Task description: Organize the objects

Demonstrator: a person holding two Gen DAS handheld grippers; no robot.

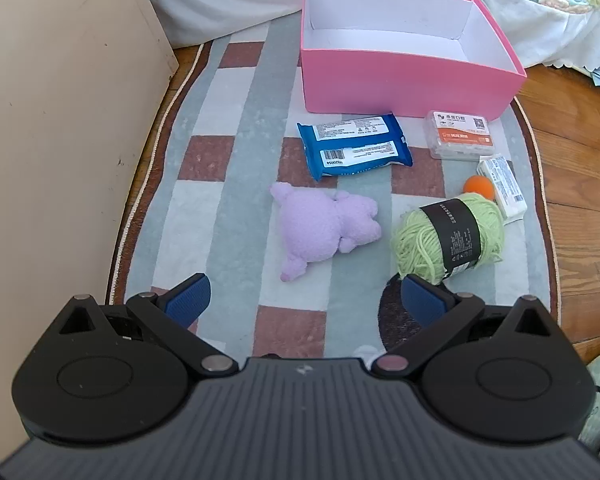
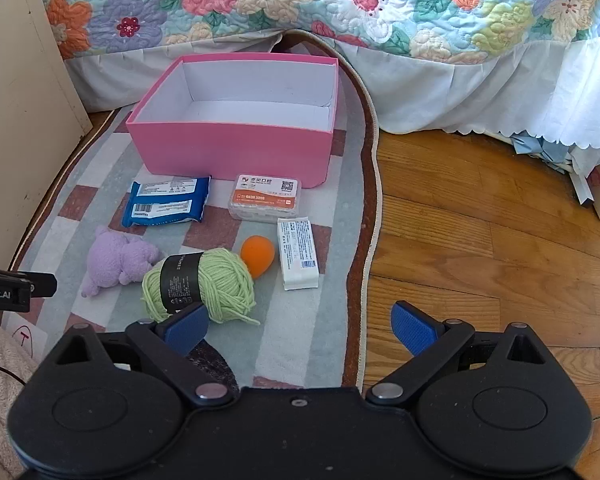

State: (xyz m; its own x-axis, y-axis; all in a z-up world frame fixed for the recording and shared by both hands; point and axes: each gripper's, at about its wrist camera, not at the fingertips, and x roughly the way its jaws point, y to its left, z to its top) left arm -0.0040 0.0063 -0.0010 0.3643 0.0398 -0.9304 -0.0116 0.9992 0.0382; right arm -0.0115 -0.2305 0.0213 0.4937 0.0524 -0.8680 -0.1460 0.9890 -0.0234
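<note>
An empty pink box [image 1: 404, 80] [image 2: 236, 152] stands at the far end of the rug. In front of it lie a blue wipes pack [image 1: 354, 146] [image 2: 166, 202], a clear orange-labelled box [image 1: 460, 134] [image 2: 266, 198], a white packet [image 1: 504, 188] [image 2: 298, 254], an orange ball [image 1: 478, 186] [image 2: 258, 256], a green yarn ball [image 1: 448, 236] [image 2: 200, 284] and a purple plush toy [image 1: 326, 228] [image 2: 118, 260]. My left gripper [image 1: 304, 300] is open and empty, just short of the plush. My right gripper [image 2: 300, 330] is open and empty, near the yarn.
A checked rug [image 1: 236, 208] [image 2: 312, 320] lies on a wooden floor [image 2: 480, 240]. A beige cabinet side [image 1: 60, 120] stands on the left. A bed with a floral quilt [image 2: 340, 8] runs behind the box.
</note>
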